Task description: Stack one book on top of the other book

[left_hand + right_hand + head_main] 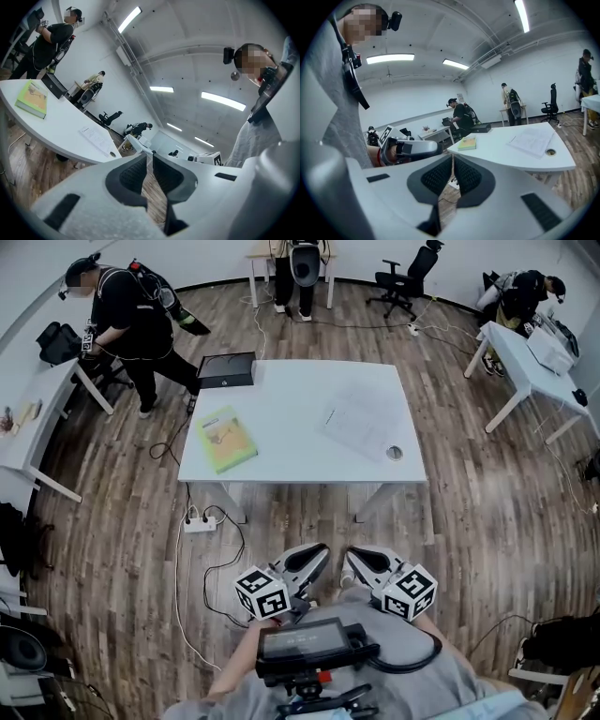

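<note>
Gripping: nothing
Left gripper: clenched
Right gripper: clenched
Book: on table, well ahead of jaws

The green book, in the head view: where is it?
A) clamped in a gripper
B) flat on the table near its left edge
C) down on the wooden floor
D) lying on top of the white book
B: the green book lies flat by the left edge of the table, well apart from the white book on the right side.
</note>
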A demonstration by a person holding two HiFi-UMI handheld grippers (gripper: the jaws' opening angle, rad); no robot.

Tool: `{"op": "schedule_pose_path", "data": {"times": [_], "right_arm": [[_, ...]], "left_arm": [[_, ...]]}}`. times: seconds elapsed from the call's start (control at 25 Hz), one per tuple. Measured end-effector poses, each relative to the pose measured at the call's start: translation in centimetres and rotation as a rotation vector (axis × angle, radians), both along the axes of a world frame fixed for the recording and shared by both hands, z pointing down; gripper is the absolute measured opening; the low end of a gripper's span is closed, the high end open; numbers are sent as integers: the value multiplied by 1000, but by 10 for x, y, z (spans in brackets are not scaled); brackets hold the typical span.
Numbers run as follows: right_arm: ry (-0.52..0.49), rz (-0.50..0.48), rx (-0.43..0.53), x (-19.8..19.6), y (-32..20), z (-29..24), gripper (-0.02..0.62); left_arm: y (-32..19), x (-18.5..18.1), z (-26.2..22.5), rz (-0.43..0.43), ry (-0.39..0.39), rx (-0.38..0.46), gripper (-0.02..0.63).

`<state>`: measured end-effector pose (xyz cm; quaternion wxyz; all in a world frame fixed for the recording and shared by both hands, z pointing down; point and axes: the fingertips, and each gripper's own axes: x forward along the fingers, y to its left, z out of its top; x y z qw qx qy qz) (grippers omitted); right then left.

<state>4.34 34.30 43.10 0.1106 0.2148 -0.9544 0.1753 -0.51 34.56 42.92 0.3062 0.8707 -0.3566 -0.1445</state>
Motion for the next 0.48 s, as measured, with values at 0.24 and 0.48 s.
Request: {"op": "schedule_pose_path", "data": {"times": [0.24, 0.48], "right_arm": [[-37, -17, -32, 2, -49, 9, 31], [-71, -3, -50, 17, -119, 9, 31]], "left_arm": [[-46, 8, 7, -19, -42, -29, 38], [-106, 18, 8, -39, -58, -51, 37]]}}
